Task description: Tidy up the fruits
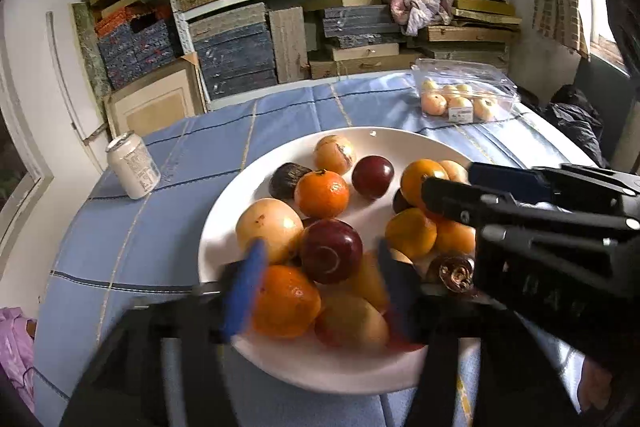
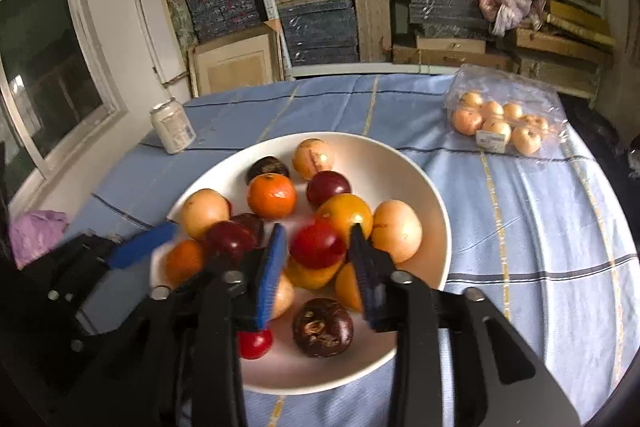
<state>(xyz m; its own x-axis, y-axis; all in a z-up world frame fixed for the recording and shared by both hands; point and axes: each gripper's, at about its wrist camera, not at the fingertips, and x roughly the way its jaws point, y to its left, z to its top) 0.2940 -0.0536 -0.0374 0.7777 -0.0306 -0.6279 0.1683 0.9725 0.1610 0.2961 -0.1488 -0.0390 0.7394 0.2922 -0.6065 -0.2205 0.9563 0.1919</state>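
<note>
A white bowl (image 1: 360, 143) (image 2: 360, 151) on the blue checked tablecloth holds several fruits: oranges, dark red plums, pale yellow round fruits and dark brown ones. My left gripper (image 1: 320, 287) hovers over the bowl's near side, open, with an orange (image 1: 286, 301) and a dark red plum (image 1: 330, 251) showing in its gap, neither pressed by the pads. My right gripper (image 2: 318, 263) stands open over the middle of the pile, and a red plum (image 2: 318, 245) sits between its blue pads without being clamped. Its black fingers (image 1: 452, 201) reach in from the right in the left wrist view.
A white drink can (image 1: 134, 167) (image 2: 173, 125) stands left of the bowl. A clear plastic punnet (image 1: 464, 95) (image 2: 504, 123) of pale fruits lies at the back right. Shelves stacked with boxes rise behind the table. A pink cloth (image 2: 36, 231) lies off the left edge.
</note>
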